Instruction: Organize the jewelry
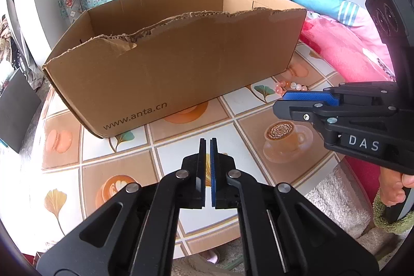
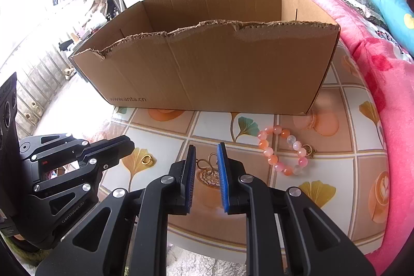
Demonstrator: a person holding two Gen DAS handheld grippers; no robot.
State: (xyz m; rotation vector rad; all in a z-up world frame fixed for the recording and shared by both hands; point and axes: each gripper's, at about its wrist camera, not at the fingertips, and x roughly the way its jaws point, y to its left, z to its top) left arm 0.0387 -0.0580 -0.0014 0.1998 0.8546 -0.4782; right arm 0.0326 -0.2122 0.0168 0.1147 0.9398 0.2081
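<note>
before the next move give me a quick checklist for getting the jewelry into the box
1. Cardboard box top open: ok.
2. Bead bracelet lying free on the table, outside the box: ok.
3. Small gold ring free on the table: ok.
4. Thin gold piece lined up ahead of the right tool, pads apart and not pressing it: ok.
5. Left tool ready to pick: not ok, shut on nothing.
6. Box contents: cannot tell, near wall hides the floor.

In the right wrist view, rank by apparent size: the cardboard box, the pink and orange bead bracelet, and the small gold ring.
1. Brown cardboard box, by far the largest.
2. Pink and orange bead bracelet.
3. Small gold ring, the smallest.
</note>
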